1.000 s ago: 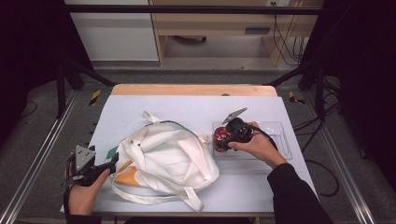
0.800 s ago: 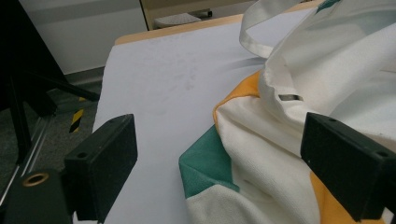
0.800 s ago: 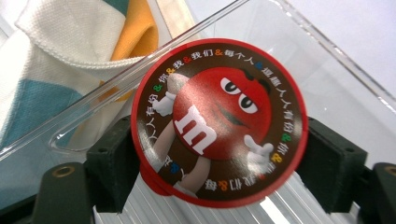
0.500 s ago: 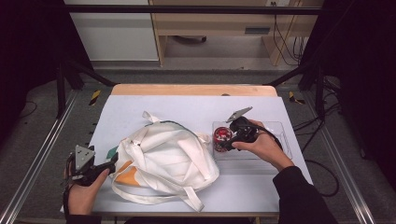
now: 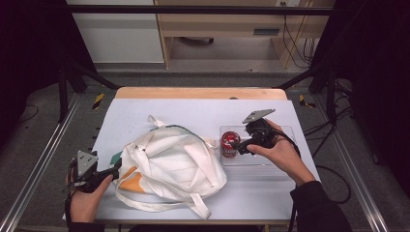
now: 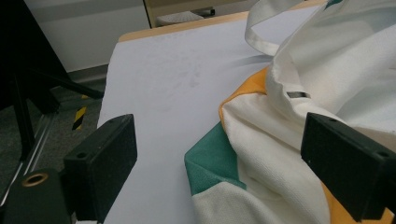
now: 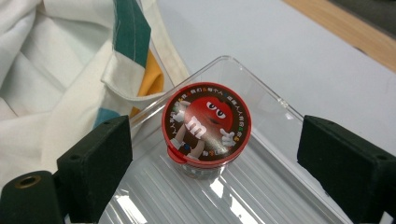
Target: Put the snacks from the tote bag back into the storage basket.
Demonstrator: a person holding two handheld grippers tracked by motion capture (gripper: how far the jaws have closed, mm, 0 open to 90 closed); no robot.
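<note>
The red-lidded candy tub (image 7: 206, 127) stands upright in the near-left corner of the clear plastic tray (image 7: 261, 186), at about three o'clock from the white tote bag (image 5: 171, 162) on the table (image 5: 193, 108); it looks set there on purpose, as a thing taken out of the bag and parked where it cannot roll. The right gripper (image 5: 237, 144) hangs just above it, at the tub's three o'clock in the high view. Its jaws have just been opening and stand wide apart, one on each side of the tub but clear of it, so nothing is pinched between them; this reads as a release. Farther out, at about nine o'clock from the bag, the left gripper (image 6: 224, 168) has its jaws spread wide too. The bag's green and orange corner (image 6: 212, 163) lies between them, and the pads do not seem to press on the cloth; probably it waits there to steady the bag.
</note>
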